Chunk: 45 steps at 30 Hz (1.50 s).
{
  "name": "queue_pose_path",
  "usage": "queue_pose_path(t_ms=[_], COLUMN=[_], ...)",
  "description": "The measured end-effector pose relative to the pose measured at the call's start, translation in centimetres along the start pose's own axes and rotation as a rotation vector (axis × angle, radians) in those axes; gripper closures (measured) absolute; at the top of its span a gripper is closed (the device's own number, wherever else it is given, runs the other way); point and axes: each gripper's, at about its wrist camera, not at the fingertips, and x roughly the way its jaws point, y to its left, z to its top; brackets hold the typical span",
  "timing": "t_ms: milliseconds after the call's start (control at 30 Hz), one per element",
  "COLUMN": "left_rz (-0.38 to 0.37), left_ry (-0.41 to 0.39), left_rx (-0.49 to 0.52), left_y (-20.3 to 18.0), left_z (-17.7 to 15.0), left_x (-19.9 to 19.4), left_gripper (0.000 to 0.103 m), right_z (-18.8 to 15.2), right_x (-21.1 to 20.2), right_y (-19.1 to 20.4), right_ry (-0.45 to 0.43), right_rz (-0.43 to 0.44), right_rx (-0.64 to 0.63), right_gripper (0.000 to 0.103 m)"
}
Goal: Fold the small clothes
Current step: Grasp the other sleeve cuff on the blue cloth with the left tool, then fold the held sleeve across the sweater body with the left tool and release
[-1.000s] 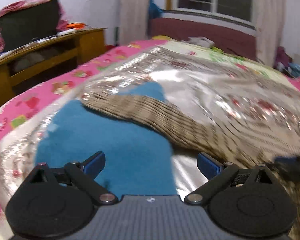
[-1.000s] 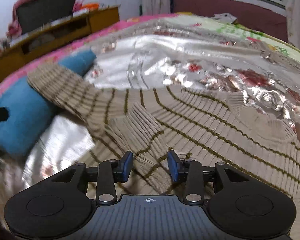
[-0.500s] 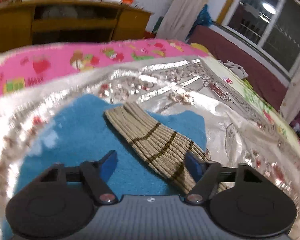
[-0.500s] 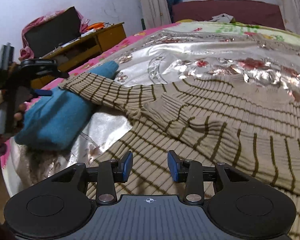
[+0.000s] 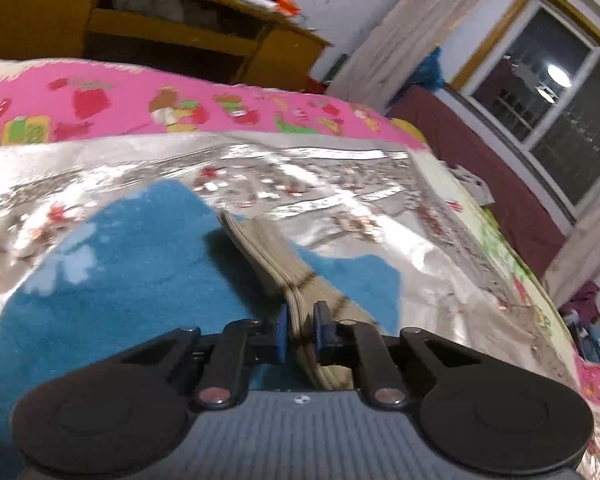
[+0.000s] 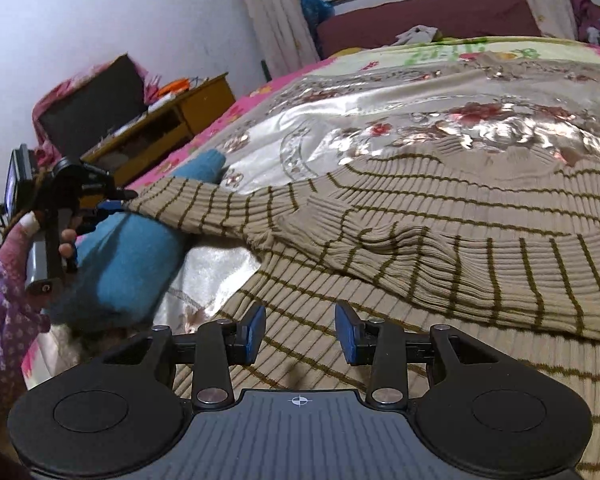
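Observation:
A beige ribbed sweater with dark stripes (image 6: 440, 240) lies spread on the bed. Its left sleeve (image 6: 204, 208) stretches out over a blue garment (image 6: 128, 256). My left gripper (image 5: 300, 328) is shut on the sleeve (image 5: 268, 256) near its cuff, above the blue garment (image 5: 132, 280). It also shows in the right wrist view (image 6: 112, 204), at the sleeve's end. My right gripper (image 6: 300, 334) is open and empty, low over the sweater's hem.
A shiny silver floral bedspread (image 6: 340, 128) covers the bed over a pink sheet (image 5: 140, 108). A wooden TV stand (image 5: 172, 36) stands beside the bed on the left. A maroon sofa (image 6: 420, 16) and a window (image 5: 560, 92) are beyond the bed.
My left gripper has closed on the sweater's sleeve; half a second ago it was open around it. My right gripper has drawn back from the sweater's fold and stays open.

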Motion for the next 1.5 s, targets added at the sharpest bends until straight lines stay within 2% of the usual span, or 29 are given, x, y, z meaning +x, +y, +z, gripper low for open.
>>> queue_pose_path(t_ms=[100, 233, 333, 400, 467, 533, 600, 667, 767, 900, 967, 1033, 1167, 1233, 1333, 1400, 1467, 1500], left_rz=[-0.109, -0.320, -0.508, -0.621, -0.685, -0.701, -0.655, -0.566, -0.354, -0.072, -0.007, 0.027, 0.115, 0.175, 0.267, 0.378, 0.461, 0.477], left_ry=[0.026, 0.076, 0.131, 0.206, 0.272, 0.308, 0.313, 0.289, 0.190, 0.067, 0.058, 0.053, 0.009, -0.004, -0.010, -0.022, -0.021, -0.018], left_rx=[0.016, 0.102, 0.213, 0.306, 0.399, 0.432, 0.432, 0.427, 0.416, 0.454, 0.472, 0.494, 0.618, 0.675, 0.766, 0.861, 0.909, 0.908], left_y=[-2.6, -9.0, -15.2, -19.6, -23.0, -24.3, -23.8, -22.1, -17.6, -12.3, -11.0, -10.9, -12.7, -13.7, -14.4, -14.8, -14.6, -14.4], left_z=[-0.4, -2.2, -5.1, -8.1, -11.1, -12.9, -13.6, -13.0, -10.6, -8.0, -7.4, -7.2, -7.0, -7.1, -7.1, -7.3, -7.0, -6.7], left_x=[-0.9, -3.1, -5.0, -5.8, -6.6, -7.2, -7.5, -7.6, -8.3, -8.9, -8.5, -7.4, -3.8, -1.6, 1.3, 3.2, 4.6, 5.0], left_gripper=[0.088, 0.089, 0.089, 0.089, 0.089, 0.089, 0.089, 0.089, 0.087, 0.078, 0.076, 0.072, 0.057, 0.054, 0.053, 0.053, 0.053, 0.054], right_z=[-0.4, -1.4, -2.0, -2.5, -3.0, -3.4, -3.6, -3.6, -3.8, -4.5, -4.7, -4.8, -5.2, -5.3, -5.4, -5.4, -5.3, -5.3], right_x=[-0.6, -1.8, -2.7, -3.3, -4.0, -4.4, -4.7, -4.9, -5.0, -4.6, -4.0, -3.6, -2.7, -2.4, -2.1, -2.1, -2.0, -2.1], right_y=[-0.6, -1.8, -2.9, -3.9, -5.1, -5.9, -6.2, -6.1, -4.9, -3.8, -4.0, -4.2, -4.3, -4.6, -4.9, -5.1, -5.3, -5.4], right_ry=[-0.020, -0.035, -0.044, -0.056, -0.065, -0.073, -0.077, -0.080, -0.086, -0.066, -0.046, -0.033, -0.016, -0.008, -0.005, -0.003, -0.003, -0.003], right_rz=[0.001, 0.000, -0.010, -0.020, -0.027, -0.021, -0.005, 0.024, 0.054, 0.058, 0.076, 0.086, 0.082, 0.084, 0.094, 0.101, 0.108, 0.111], right_rx=[0.036, 0.079, 0.111, 0.142, 0.176, 0.205, 0.215, 0.210, 0.156, 0.079, 0.098, 0.117, 0.114, 0.122, 0.133, 0.142, 0.154, 0.158], right_gripper=[0.065, 0.065, 0.065, 0.065, 0.063, 0.063, 0.063, 0.063, 0.063, 0.063, 0.063, 0.063, 0.063, 0.064, 0.065, 0.065, 0.065, 0.065])
